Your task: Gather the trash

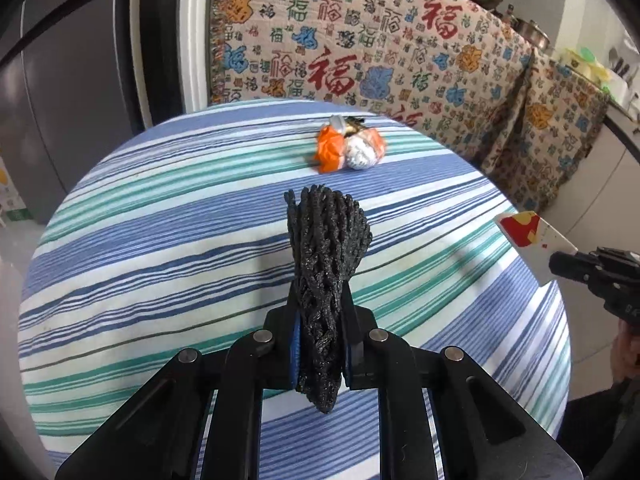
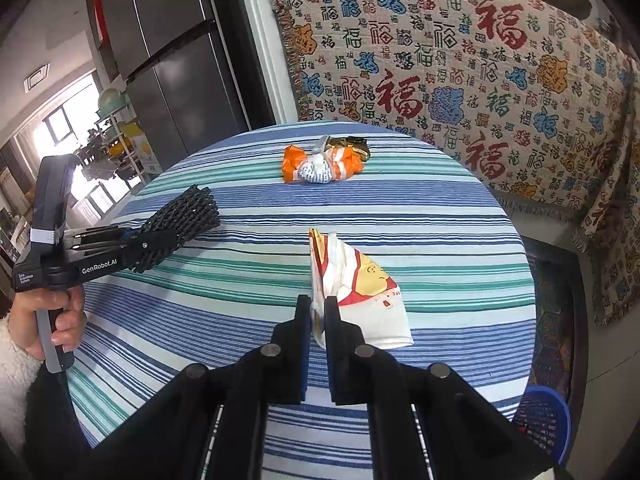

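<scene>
The left wrist view looks forward and down along the left gripper (image 1: pixel 320 344), close over the striped desk (image 1: pixel 160 240), toward the far edge and the patterned blanket (image 1: pixel 360 40) behind it. The right wrist view looks the same way along the right gripper (image 2: pixel 318 344), from just beside and a little to the right. Both share the desk top, the orange wrapper pile (image 1: pixel 349 148) (image 2: pixel 324 162) near its far edge, the blanket and the grey fridge (image 1: pixel 72 100) (image 2: pixel 176 60). Each camera catches the other gripper at its frame's side: the right one at the left view's right edge, the left one at the right view's left edge.
</scene>
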`<state>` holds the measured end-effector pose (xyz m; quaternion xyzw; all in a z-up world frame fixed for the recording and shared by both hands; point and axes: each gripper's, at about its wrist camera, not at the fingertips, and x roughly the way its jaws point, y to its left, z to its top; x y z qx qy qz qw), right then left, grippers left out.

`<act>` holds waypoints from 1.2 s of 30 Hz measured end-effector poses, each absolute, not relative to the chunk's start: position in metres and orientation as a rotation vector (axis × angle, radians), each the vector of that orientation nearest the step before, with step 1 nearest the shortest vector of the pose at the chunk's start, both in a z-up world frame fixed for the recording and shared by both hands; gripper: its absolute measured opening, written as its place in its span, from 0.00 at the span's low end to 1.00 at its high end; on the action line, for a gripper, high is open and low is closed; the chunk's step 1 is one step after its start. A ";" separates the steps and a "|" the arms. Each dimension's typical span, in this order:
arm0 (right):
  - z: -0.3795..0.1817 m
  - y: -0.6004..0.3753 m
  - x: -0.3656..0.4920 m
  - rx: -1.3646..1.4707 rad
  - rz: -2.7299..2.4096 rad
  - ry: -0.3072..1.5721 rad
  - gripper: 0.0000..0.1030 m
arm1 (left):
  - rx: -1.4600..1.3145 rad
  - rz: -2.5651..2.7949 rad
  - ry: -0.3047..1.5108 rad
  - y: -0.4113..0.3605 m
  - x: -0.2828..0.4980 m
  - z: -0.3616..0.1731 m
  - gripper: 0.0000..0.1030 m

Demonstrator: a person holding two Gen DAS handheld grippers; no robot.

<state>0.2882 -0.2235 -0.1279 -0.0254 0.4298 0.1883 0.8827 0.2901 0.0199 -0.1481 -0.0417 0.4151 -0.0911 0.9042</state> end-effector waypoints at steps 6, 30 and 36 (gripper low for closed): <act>-0.110 -0.269 0.268 0.007 0.325 0.880 0.07 | -0.022 -0.308 0.815 -0.046 0.273 -0.115 0.13; -0.105 -0.475 0.179 0.092 -0.116 0.852 0.07 | 0.135 -0.673 0.891 -0.297 0.251 -0.130 0.13; -0.115 -0.498 0.173 0.070 -0.161 0.875 0.07 | 0.154 -0.698 0.920 -0.328 0.255 -0.143 0.13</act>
